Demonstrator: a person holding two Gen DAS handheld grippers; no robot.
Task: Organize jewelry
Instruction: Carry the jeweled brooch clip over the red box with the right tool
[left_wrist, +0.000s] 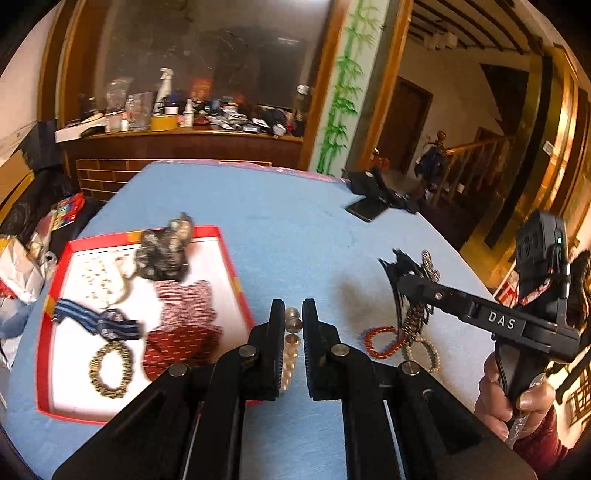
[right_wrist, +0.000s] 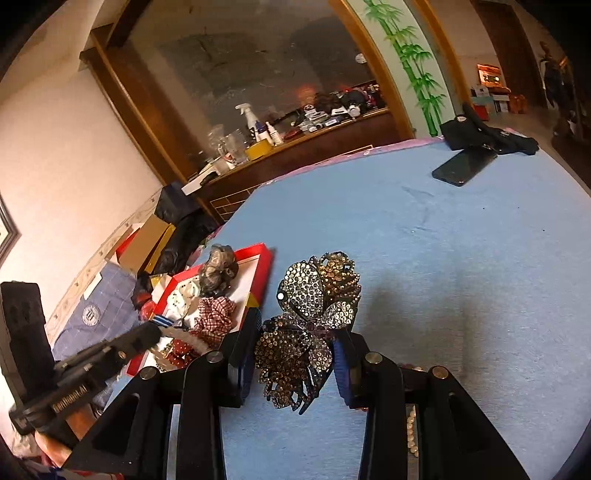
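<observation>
The left claw (left_wrist: 293, 325) is clenched on a pearl bead bracelet (left_wrist: 290, 345), held between its fingers above the blue table (left_wrist: 295, 221) just beside the right edge of the red box (left_wrist: 236, 266), which holds scrunchies, a striped blue band and a gold bead bracelet (left_wrist: 110, 369). The right claw (right_wrist: 295, 354) grasps a rhinestone flower hair clip (right_wrist: 310, 321) that stands up between its fingers over the table. An orange bead bracelet (left_wrist: 384, 341) and another pearl bracelet (left_wrist: 424, 354) lie on the table near the right claw, and a black phone (right_wrist: 463, 166) lies at the far edge.
</observation>
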